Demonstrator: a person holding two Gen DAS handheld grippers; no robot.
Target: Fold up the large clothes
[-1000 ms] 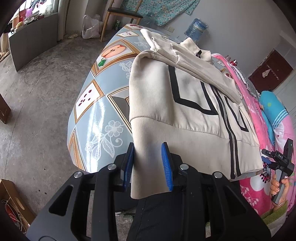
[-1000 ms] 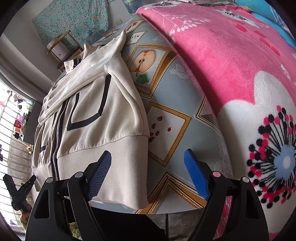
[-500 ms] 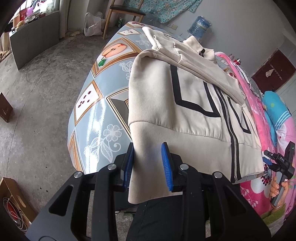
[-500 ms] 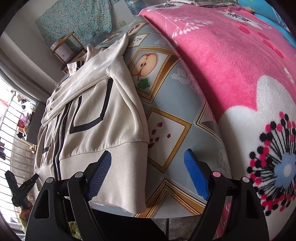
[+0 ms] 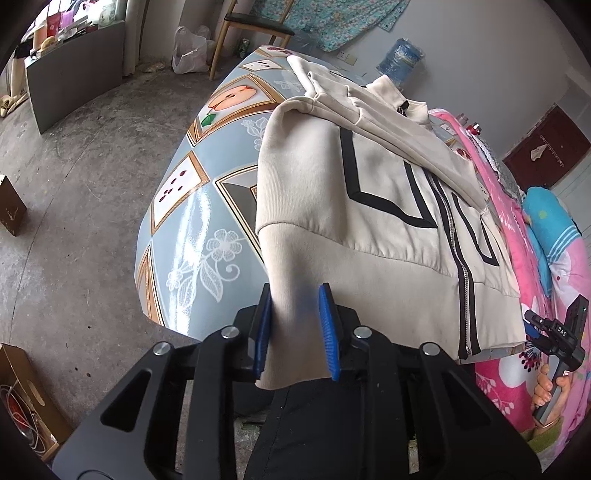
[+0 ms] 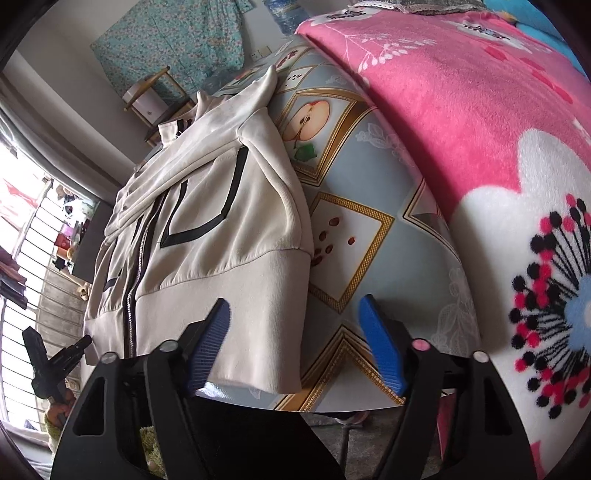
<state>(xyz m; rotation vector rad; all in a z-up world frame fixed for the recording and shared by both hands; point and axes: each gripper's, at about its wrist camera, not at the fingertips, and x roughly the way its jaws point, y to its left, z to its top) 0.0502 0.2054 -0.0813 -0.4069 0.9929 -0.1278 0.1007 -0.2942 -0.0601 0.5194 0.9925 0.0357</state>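
Observation:
A cream zip jacket [image 5: 369,206] with black stripes lies on a table covered with a blue fruit-pattern cloth [image 5: 192,229], its sleeves folded across the chest. My left gripper [image 5: 295,328] is shut on the jacket's ribbed hem at its left corner. The jacket also shows in the right wrist view [image 6: 221,229]. My right gripper [image 6: 295,343] is open, its jaws wide apart around the hem's right corner at the table edge, holding nothing. It also shows in the left wrist view [image 5: 554,332], held in a hand at the right.
A pink flowered blanket [image 6: 480,129] lies along the table's right side. A wooden chair [image 5: 255,29], a plastic bag and a blue water jug [image 5: 402,59] stand behind the table. Cardboard boxes [image 5: 22,398] sit on the concrete floor at the left.
My left gripper has stayed shut on the hem. My right gripper has moved in closer to the hem's right corner, still open.

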